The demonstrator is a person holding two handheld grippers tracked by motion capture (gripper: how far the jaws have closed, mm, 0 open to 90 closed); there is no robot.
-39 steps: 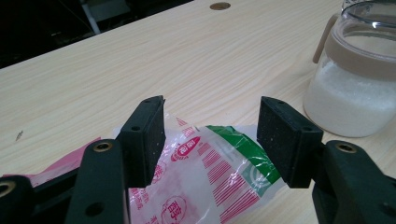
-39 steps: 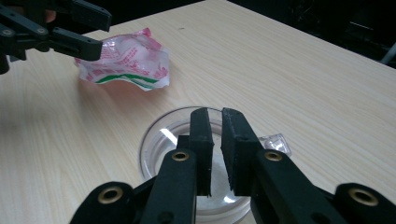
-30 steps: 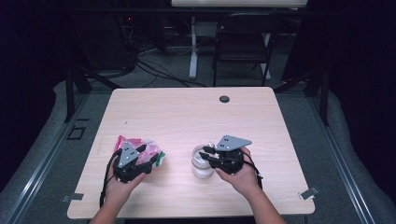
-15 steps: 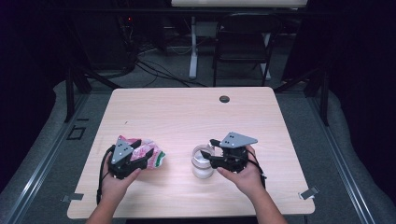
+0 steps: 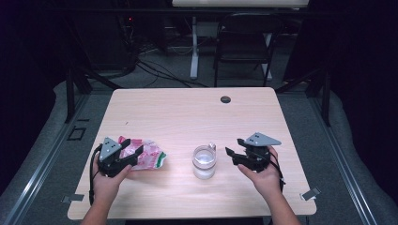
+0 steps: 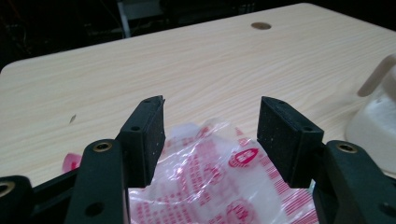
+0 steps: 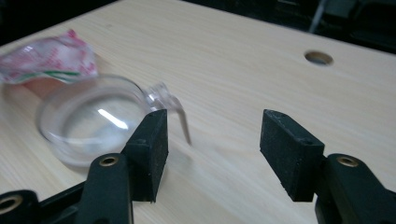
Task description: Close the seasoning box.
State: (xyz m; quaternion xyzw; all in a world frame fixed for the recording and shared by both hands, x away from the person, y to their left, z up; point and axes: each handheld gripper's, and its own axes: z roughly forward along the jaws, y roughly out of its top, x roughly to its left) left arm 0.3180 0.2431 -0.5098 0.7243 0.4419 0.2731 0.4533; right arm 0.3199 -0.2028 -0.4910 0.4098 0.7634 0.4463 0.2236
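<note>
while the clear glass mug (image 5: 204, 161) stands upright on the wooden table (image 5: 187, 112) near its front edge, the right gripper (image 5: 232, 155) sits just beside the mug on its right, apart from it. its jaws have just been opening and now stand wide with nothing between them; in the right gripper view the mug (image 7: 93, 123) lies beyond the left-hand jaw, its handle turned toward the gap. the right hand (image 5: 263, 176) holds that gripper level, jaws aimed at the mug. left of the mug lies a crumpled plastic bag (image 5: 145, 155) with red and white print and a green stripe; its round red logos cannot be read. the left gripper (image 5: 131, 154) rests over the bag's left part, jaws spread on either side of the film (image 6: 219, 172); whether the pads press on it cannot be told. the left hand (image 5: 105, 180) grips it from behind. far beyond the mug, a round cable hole (image 5: 225, 99) marks the table's back edge.
</note>
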